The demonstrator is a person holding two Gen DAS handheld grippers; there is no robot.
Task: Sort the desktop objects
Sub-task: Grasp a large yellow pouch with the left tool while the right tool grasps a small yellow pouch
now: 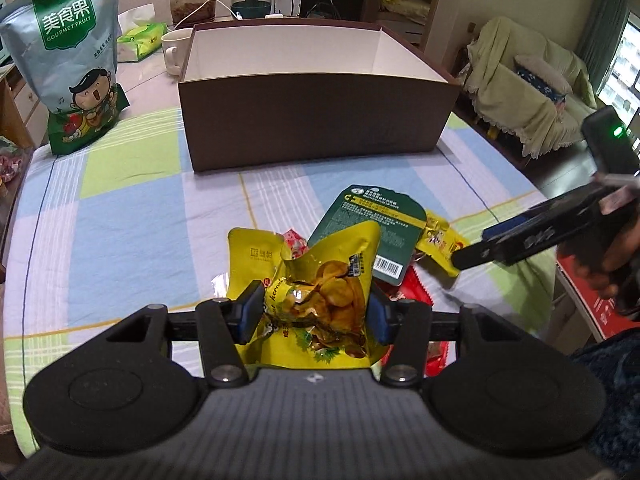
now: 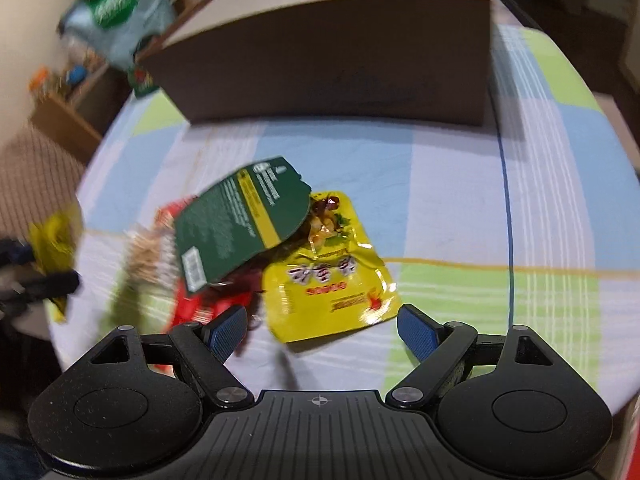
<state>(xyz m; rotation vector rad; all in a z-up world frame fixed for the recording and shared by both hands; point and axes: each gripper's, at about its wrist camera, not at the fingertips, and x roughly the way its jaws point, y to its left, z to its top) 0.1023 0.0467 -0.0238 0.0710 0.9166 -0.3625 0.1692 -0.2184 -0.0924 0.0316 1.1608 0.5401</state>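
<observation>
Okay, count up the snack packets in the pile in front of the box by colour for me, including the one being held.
Yellow: 2, the chip packet in the left gripper and the flat yellow packet before the open right gripper.
Dark green: 1, the green card packet.
Red: at least 1, the red packet, partly hidden.
Total: 4 at least.

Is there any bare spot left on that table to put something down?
Yes. The checked cloth lies bare between the brown box and the snack pile, and leftward toward the big fruit bag. It is crowded at the pile, where the left tongs grip a yellow packet.
</observation>
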